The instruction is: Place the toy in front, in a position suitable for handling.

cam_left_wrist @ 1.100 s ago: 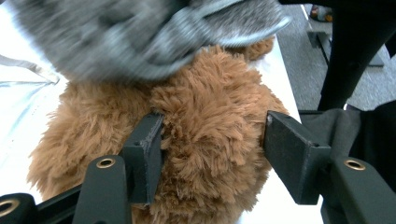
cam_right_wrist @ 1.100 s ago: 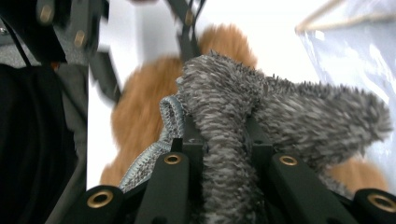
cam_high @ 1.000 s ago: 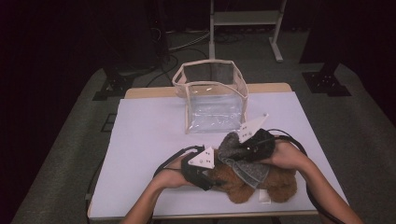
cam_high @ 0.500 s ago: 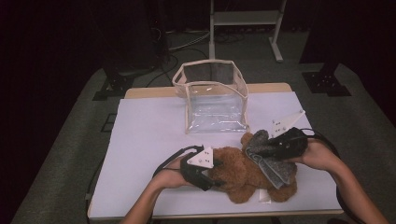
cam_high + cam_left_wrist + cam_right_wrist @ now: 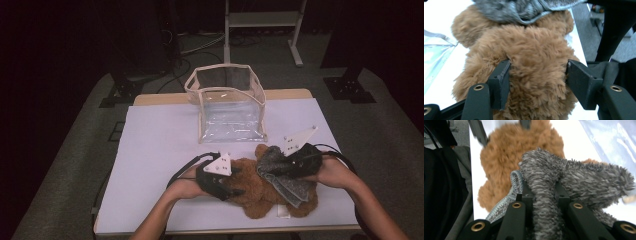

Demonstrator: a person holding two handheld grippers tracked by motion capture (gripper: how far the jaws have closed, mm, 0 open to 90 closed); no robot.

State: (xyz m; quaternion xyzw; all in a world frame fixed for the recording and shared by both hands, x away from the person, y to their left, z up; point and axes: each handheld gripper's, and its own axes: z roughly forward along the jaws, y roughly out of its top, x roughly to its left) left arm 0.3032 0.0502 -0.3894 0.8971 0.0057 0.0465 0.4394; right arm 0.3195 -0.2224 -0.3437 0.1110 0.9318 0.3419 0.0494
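Where the white table (image 5: 160, 150) fills the lower middle of the high view, a brown plush teddy bear (image 5: 255, 192) lies near its front edge, low and right of centre. Its fur is long and shaggy, and a grey knitted cloth (image 5: 285, 175) with a paler ribbed edge drapes over its right part. Just above the bear in the frame stands a clear plastic bag (image 5: 227, 107) with a beige rim, open at the top.

The left gripper (image 5: 537, 82) has its jaws set on either side of a thick fold of the bear's fur, pads pressing into it. The right gripper (image 5: 544, 195) is clenched on a bunched ridge of the grey cloth.

A second ago the right gripper and the cloth sat over the middle of the bear, close to the left gripper; since then they have shifted toward the right of the frame, baring more brown fur. The left hand (image 5: 182, 185) has hardly moved.
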